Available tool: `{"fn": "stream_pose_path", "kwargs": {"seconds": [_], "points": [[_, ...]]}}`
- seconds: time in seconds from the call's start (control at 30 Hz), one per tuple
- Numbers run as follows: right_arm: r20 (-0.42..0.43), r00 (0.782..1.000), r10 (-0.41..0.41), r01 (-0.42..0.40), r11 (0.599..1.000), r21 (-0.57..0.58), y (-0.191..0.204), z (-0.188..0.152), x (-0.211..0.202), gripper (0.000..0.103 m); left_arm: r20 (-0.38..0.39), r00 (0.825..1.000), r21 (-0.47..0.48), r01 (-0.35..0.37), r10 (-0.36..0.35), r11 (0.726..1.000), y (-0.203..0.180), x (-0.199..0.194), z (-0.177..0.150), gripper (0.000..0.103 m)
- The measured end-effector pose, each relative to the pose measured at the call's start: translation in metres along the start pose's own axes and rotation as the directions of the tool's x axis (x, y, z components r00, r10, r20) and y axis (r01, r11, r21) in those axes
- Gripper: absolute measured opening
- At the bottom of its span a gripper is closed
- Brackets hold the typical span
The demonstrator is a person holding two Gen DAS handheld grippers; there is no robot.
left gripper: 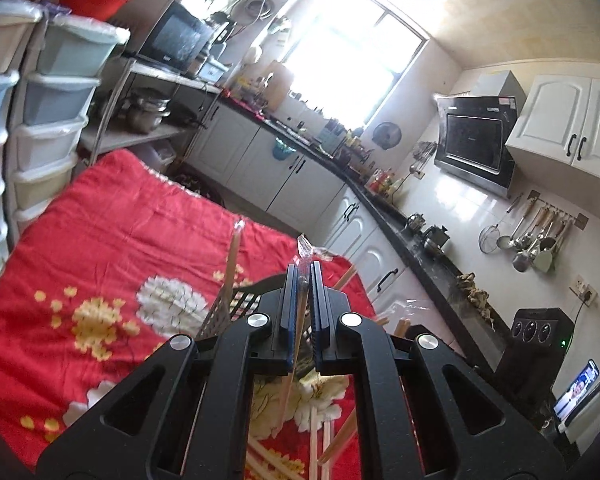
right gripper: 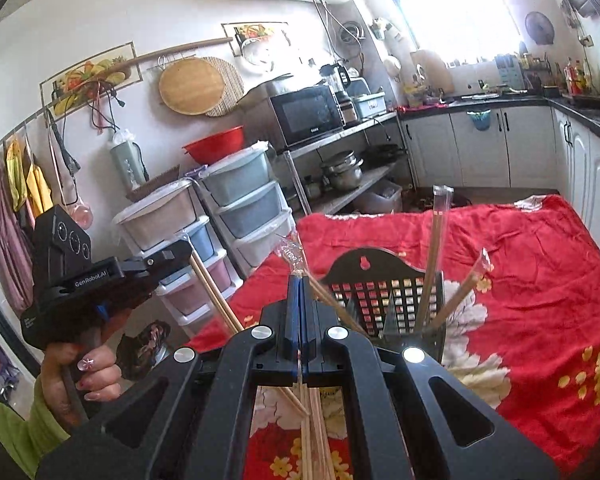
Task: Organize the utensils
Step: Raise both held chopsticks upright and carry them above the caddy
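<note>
My left gripper is shut on a pair of wooden chopsticks in a clear plastic sleeve, held up over the red floral cloth. My right gripper is shut on another sleeved pair. A black perforated utensil basket stands just beyond it, with sleeved chopsticks leaning inside. In the right wrist view the left gripper shows at left, raised, with its chopsticks slanting down. Several loose chopsticks lie on the cloth below. The basket also shows in the left wrist view.
Stacked plastic drawer units and a metal shelf with a microwave stand beyond the table's far side. White cabinets under a dark counter run along the right. A person's hand grips the left tool's handle.
</note>
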State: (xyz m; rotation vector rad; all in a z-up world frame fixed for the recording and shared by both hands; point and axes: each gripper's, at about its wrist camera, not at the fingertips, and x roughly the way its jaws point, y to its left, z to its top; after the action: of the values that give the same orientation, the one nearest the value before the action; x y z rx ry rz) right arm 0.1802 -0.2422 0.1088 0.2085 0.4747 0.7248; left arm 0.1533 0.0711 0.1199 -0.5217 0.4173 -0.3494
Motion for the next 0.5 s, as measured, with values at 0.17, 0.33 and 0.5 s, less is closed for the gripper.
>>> {"fn": "stream_pose_path", "kwargs": {"seconds": [0.17,0.33,0.5], "points": [[0.029,1.000,-0.002,0.003,1.000,-0.009,0.001,0.011,0.000,0.001,0.017,1.000,0.025,0.003,-0.003,1.000,-0.009,0.004,0.010,0.003],[0.061,0.998,-0.003,0.003,1.000,-0.007,-0.001,0.024,0.001,0.001,0.042,0.999,0.052,0.001,-0.003,0.999,-0.017,0.004,0.021,0.003],[0.104,0.995,-0.007,0.008,1.000,-0.017,-0.001,0.041,0.003,0.001,0.071,0.997,0.077,-0.013,0.007,0.997,-0.023,0.004,0.033,0.003]]}}
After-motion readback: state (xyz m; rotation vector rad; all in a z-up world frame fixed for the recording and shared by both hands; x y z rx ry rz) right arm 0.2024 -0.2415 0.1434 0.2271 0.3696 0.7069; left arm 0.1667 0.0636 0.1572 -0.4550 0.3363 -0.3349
